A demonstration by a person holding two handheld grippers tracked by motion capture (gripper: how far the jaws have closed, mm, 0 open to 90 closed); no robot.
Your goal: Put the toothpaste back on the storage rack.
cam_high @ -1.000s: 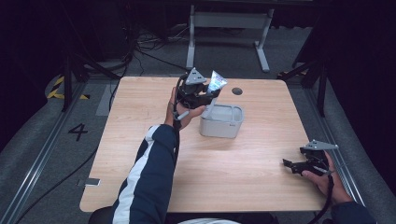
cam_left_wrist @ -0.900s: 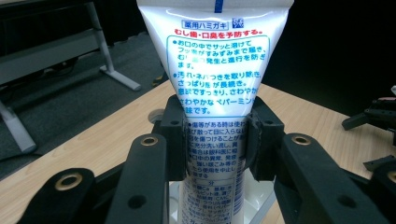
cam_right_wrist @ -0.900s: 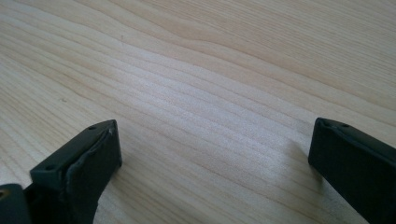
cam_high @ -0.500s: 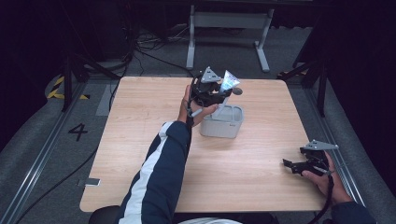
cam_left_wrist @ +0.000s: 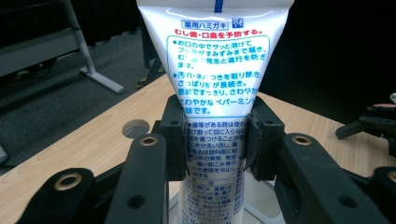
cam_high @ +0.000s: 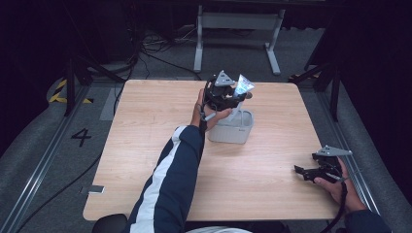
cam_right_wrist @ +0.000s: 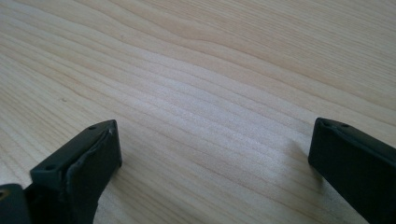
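While left tongs [cam_left_wrist: 215,140] clench toothpaste tube [cam_left_wrist: 215,60] | label: 薬用ハミガキ | right tongs [cam_right_wrist: 210,158] released

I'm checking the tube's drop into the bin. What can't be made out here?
- Tube cap end: left gripper view, cut off by the bottom edge.
- Bin inside: high view, hidden by left gripper and hand.
- Tube print: high view, too small and glared.

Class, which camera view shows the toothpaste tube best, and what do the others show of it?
The left gripper view: the toothpaste tube stands upright and close, its print readable, clamped between the left gripper pads. The high view shows the tube small, above the grey bin. The right gripper view looks at bare table.
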